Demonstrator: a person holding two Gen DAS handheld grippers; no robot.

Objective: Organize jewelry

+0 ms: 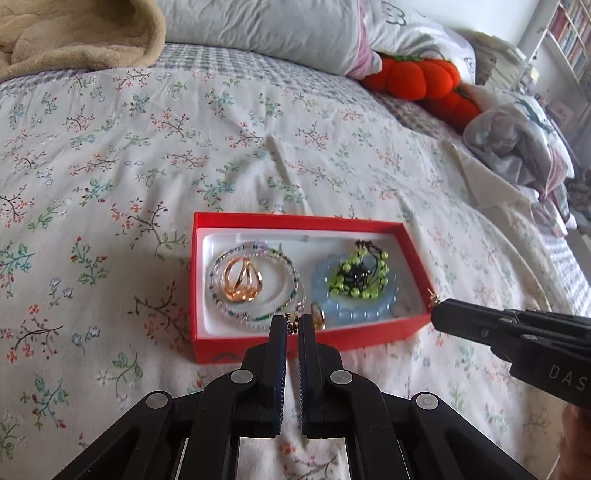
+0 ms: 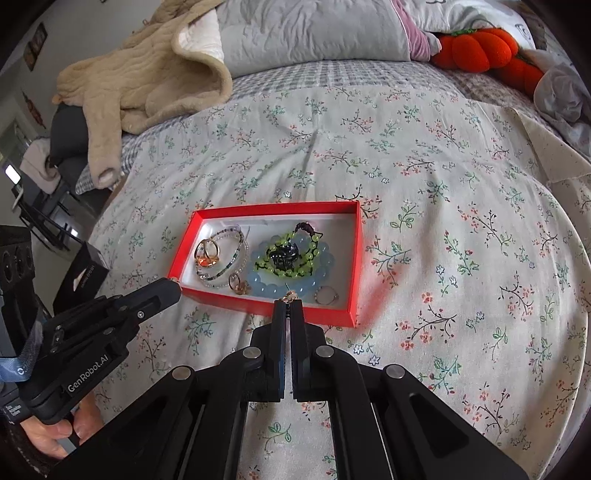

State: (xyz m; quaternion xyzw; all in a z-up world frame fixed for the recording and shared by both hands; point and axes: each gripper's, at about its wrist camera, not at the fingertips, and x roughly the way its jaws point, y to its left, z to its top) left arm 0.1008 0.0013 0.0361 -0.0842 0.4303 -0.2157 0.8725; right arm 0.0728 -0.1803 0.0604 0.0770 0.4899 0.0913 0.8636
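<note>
A red jewelry box [image 1: 258, 218] with a white lining lies on the bed; it also shows in the right wrist view [image 2: 354, 258]. Inside are a gold ring cluster [image 1: 242, 282], a clear beaded bracelet [image 1: 295, 275], a blue bead bracelet [image 1: 354, 315] and a green bead bracelet [image 1: 364, 271]. My left gripper [image 1: 293, 325] is shut on a small gold earring [image 1: 292, 322] at the box's near wall. My right gripper [image 2: 289, 301] is shut on another gold earring [image 2: 290, 295] over the box's near edge. A silver ring [image 2: 326, 295] lies in the box.
The box sits on a floral bedspread [image 1: 184, 147]. A beige blanket [image 2: 147, 74], grey pillows [image 1: 258, 29] and orange pumpkin plush toys [image 1: 424, 77] lie at the far side. Crumpled cloth [image 1: 517, 140] lies at the right.
</note>
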